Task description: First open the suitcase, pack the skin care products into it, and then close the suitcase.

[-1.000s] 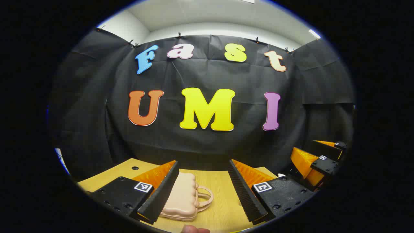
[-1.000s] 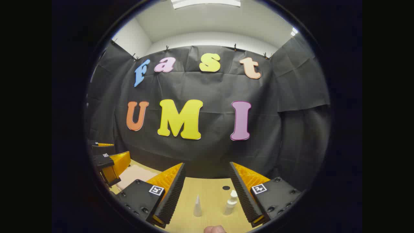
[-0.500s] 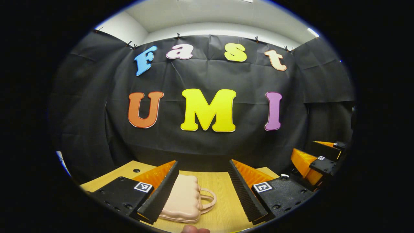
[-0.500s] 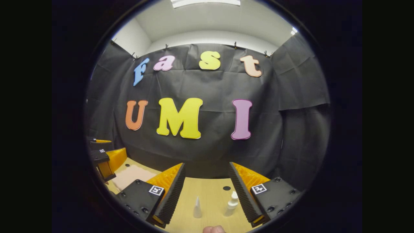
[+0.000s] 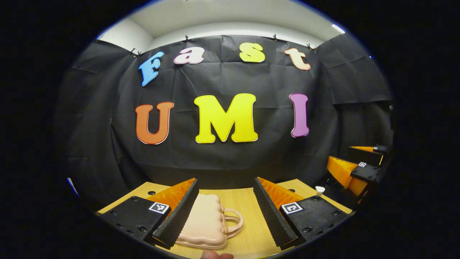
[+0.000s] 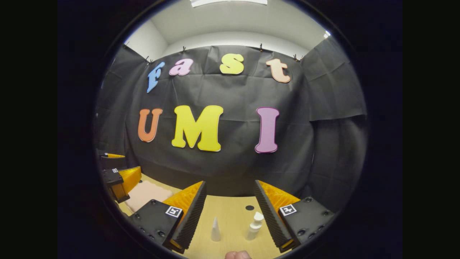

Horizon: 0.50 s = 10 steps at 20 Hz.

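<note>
A small peach suitcase [image 5: 205, 223] with a loop handle lies flat and closed on the wooden table [image 5: 248, 212]. My left gripper [image 5: 226, 212] hovers open above it, its left finger over the case's left part. In the right gripper view my right gripper [image 6: 230, 212] stands open over two white skin care items: a cone-shaped tube [image 6: 215, 229] and a small pump bottle [image 6: 254, 226], both upright between the fingers. The suitcase [image 6: 145, 193] also lies at the left of that view, beside the left gripper [image 6: 116, 176]. The right gripper [image 5: 354, 167] shows at the right of the left gripper view.
The black cloth wall stands close behind the table. A white bottle cap [image 5: 319, 189] peeks out at the right of the left gripper view. Small dark holes [image 6: 249, 207] mark the tabletop. A fingertip [image 5: 215, 255] shows at the bottom edge.
Both views have tilted down and moved forward slightly, so the suitcase and the two bottles show a bit more fully. Both grippers remain open.
</note>
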Tool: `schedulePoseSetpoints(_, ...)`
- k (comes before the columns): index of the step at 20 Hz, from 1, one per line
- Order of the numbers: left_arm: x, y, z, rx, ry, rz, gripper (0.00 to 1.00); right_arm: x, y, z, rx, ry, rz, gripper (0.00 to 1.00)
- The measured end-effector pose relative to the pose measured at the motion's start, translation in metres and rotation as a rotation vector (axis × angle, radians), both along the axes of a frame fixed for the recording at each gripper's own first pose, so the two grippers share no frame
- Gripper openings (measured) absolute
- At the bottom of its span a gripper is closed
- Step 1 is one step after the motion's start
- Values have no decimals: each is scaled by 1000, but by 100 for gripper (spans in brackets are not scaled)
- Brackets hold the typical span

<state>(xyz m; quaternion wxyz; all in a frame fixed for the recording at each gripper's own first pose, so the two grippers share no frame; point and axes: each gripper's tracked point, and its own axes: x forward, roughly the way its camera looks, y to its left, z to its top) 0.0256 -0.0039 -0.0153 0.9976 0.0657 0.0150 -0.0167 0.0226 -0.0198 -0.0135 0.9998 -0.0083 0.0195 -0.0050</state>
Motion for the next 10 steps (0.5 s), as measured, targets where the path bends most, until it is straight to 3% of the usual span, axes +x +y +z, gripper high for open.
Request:
schedulePoseSetpoints(3,13,-13,-36,126,59,-76,98,1,-18,-18,-29,30,-20,79)
schedulePoseSetpoints(7,34,-25,-100,376,159,-181,99,1,-59,-49,-58,104,-92,77)
schedulePoseSetpoints(10,43,-19,-149,541,247,-208,99,1,-76,-60,-65,131,-117,80)
